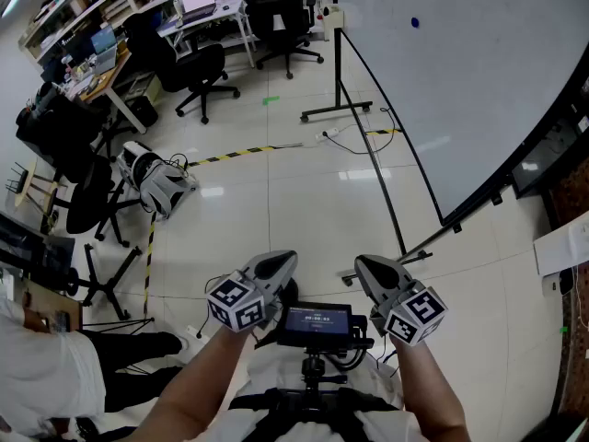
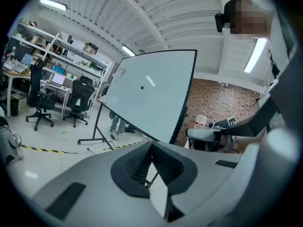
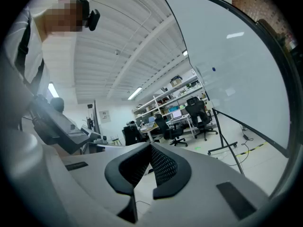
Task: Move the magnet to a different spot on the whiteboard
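Not started: small blue round magnet [image 1: 414, 23] on white whiteboard [image 1: 479, 90]; left claw [image 1: 279, 262], right claw [image 1: 366, 267] closed, empty, well apart from it.

A small, round, dark blue magnet [image 1: 414, 23] clings flat to the face of a large whiteboard [image 1: 479, 90], the only mark on its clean white surface. Seen from the front, the magnet sits a little left of the whiteboard's middle and slightly above half height, well clear of every edge. The whiteboard has a thin dark frame and stands upright on a black stand [image 1: 336, 110].
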A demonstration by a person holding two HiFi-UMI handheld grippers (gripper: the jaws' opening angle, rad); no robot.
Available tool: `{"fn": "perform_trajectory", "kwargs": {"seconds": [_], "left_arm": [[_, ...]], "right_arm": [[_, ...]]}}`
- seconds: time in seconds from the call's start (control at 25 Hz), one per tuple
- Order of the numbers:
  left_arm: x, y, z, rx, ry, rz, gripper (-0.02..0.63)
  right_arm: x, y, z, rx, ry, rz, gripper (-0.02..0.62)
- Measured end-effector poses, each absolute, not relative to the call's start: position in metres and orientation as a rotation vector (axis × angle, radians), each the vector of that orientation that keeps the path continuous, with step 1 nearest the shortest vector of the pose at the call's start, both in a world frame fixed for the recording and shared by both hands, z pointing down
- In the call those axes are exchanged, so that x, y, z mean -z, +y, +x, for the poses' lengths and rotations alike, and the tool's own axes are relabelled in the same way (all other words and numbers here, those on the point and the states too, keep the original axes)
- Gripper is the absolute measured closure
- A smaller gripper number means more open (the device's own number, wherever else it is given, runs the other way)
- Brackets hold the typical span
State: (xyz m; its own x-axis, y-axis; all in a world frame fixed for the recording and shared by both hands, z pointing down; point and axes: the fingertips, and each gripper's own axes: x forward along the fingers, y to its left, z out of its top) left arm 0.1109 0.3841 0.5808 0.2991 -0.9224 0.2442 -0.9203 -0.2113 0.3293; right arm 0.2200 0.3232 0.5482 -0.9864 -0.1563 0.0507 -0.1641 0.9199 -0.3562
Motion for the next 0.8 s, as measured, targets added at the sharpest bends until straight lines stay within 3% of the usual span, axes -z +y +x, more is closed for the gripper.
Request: {"fn": "perform_trajectory", "kwargs": {"seconds": [0.8], "left_arm": [[-0.564, 0.243, -0.047, 0.026, -1.545, 2.262, 0.577]], "right_arm": [[-0.530, 0.191, 0.069, -0.520, -3.032, 0.408, 0.565]]}}
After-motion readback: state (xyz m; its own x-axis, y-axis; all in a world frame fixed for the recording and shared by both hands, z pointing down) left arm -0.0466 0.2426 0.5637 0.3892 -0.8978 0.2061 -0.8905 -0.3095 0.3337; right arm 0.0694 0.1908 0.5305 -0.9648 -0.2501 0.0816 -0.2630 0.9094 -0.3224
